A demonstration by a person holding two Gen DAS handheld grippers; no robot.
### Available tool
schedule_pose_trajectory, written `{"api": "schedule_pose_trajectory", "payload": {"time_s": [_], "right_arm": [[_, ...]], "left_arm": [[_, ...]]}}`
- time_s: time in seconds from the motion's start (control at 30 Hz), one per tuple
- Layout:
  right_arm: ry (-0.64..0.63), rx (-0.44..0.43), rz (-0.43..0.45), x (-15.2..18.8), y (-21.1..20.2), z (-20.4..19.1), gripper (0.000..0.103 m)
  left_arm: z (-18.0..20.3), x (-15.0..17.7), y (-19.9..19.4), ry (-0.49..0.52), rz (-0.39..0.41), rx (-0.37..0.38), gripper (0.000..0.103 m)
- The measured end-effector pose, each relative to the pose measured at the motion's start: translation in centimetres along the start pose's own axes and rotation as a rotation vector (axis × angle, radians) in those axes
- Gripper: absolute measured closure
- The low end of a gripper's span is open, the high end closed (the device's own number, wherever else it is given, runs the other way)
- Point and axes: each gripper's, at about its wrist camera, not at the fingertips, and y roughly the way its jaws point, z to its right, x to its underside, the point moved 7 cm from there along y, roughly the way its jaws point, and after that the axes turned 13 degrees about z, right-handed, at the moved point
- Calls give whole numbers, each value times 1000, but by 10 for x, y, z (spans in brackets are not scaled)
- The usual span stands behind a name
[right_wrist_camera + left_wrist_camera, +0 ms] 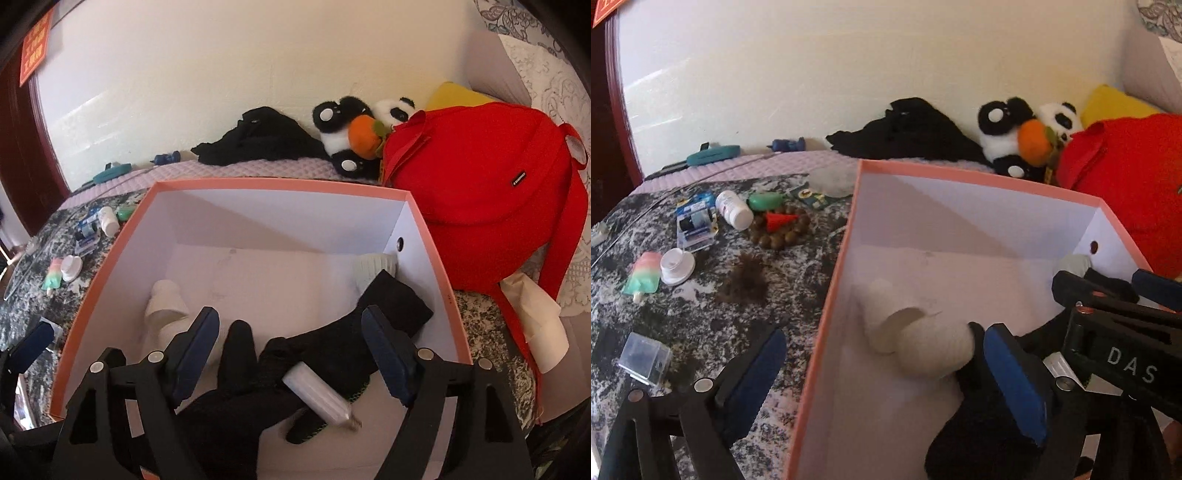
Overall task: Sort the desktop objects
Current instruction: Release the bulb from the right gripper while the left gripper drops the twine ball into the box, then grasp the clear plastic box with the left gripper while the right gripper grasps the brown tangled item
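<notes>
1. While the right gripper (291,354) hangs over the near part of the box (280,183), its blue-padded jaws stand wide apart and grip nothing.
2. Between and below those jaws, inside the box, lie black socks (332,354) with a small clear packet (319,393) resting on top of them.
3. White socks (166,304) lie by the left wall of the box, and a pale green sock (375,264) sits in its far right corner, beside a round hole in the wall.
4. Spread just as wide, the left gripper (886,354) straddles the box's left wall: one finger outside over the desk (701,332), the other inside, close to the white socks; whether it touches them I cannot tell.
5. Left of the box, the desk carries a white bottle (733,209), a bead bracelet (783,230) with a red cone (779,219) on it, a green case (764,201), a blue blister pack (694,221), a white cap (677,266), a popsicle toy (644,275) and a brown tuft (746,278).
6. Near the desk's front left edge stands a clear cube (644,358).
7. Behind the box, along the wall, lie a black cloth (258,138), a panda toy (354,133) and a red backpack (480,195).
</notes>
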Motion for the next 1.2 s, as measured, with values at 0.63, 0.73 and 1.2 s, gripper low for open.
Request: {"api": "schedule_pose_trajectory", "payload": {"time_s": [0.63, 0.73, 1.2], "right_arm": [[44, -14, 50, -12, -23, -20, 20], [75, -64, 106, -24, -31, -32, 20], [-16, -313, 87, -25, -15, -208, 14]], "left_arm": [[-28, -5, -15, -68, 11, 7, 8], [-65, -3, -9, -114, -6, -68, 8], [-271, 70, 47, -266, -183, -435, 8]]}}
